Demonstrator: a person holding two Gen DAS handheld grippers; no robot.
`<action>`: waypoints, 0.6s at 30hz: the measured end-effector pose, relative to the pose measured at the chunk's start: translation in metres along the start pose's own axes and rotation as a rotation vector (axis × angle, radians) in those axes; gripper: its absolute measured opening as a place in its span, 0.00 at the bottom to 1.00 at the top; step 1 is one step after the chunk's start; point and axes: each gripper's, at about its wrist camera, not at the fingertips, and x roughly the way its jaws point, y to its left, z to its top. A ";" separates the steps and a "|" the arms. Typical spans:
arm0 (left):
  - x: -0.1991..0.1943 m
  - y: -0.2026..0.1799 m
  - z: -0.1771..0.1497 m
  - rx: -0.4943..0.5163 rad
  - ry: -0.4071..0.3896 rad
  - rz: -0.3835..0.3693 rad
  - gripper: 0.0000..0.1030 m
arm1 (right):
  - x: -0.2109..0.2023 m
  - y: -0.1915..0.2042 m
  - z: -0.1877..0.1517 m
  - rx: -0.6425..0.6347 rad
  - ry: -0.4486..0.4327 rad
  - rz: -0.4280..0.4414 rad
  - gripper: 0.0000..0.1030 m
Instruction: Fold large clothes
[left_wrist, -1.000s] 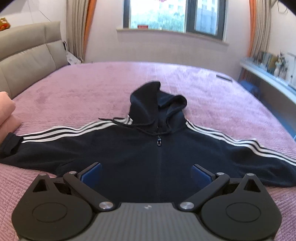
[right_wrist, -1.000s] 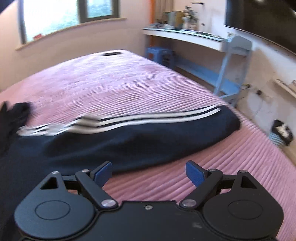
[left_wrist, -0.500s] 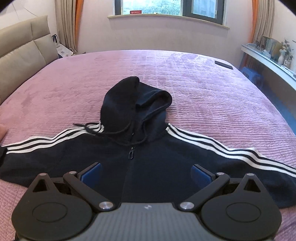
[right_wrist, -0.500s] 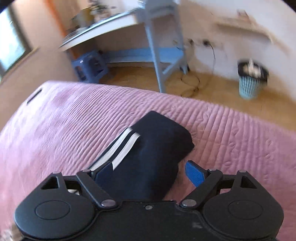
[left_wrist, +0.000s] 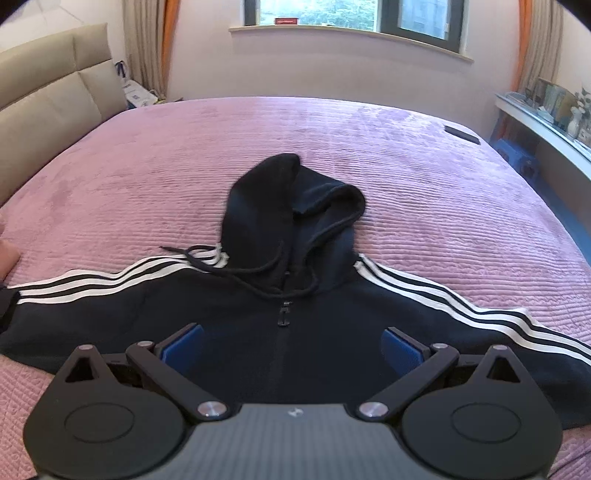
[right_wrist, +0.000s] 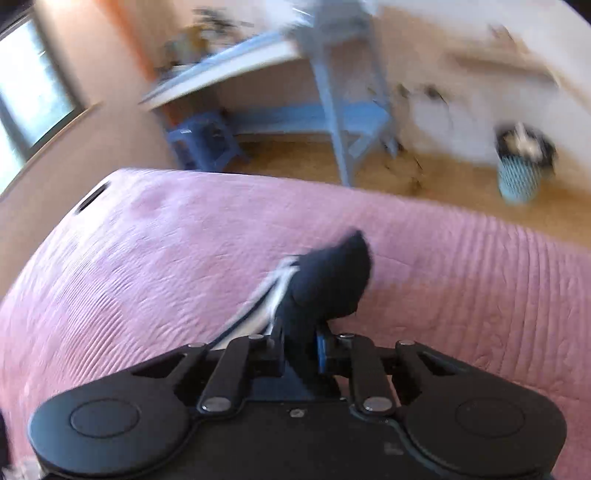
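A black zip hoodie (left_wrist: 221, 306) with white sleeve stripes lies front-up on the pink bed cover (left_wrist: 424, 192), sleeves spread and the hood (left_wrist: 291, 206) pointing toward the window. My left gripper (left_wrist: 291, 343) hovers open over the chest, with nothing between its blue pads (left_wrist: 183, 345). In the blurred right wrist view, my right gripper (right_wrist: 299, 347) has its jaws closing on the end of the right sleeve (right_wrist: 332, 280). The dark cuff sticks out past the fingertips, bunched and lifted off the bed cover (right_wrist: 147, 258).
A padded headboard (left_wrist: 48, 96) stands at the left and a long shelf (left_wrist: 546, 118) at the right. A dark flat object (left_wrist: 461, 133) lies near the bed's far right corner. Beyond the bed edge are a blue desk (right_wrist: 332, 103), a blue stool (right_wrist: 203, 144) and a basket (right_wrist: 521, 166).
My right gripper swung to the sleeve end, rolled, and went from wide open to closed on the cuff. The left gripper slid sideways over the hoodie and stayed open.
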 end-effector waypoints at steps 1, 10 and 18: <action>0.000 0.006 0.000 -0.007 0.001 0.003 1.00 | -0.012 0.017 -0.005 -0.047 -0.018 0.014 0.19; -0.003 0.071 -0.001 0.010 -0.002 0.013 0.92 | -0.140 0.210 -0.097 -0.440 -0.170 0.235 0.19; -0.004 0.140 0.007 -0.030 -0.020 0.015 0.92 | -0.193 0.378 -0.206 -0.579 -0.045 0.546 0.19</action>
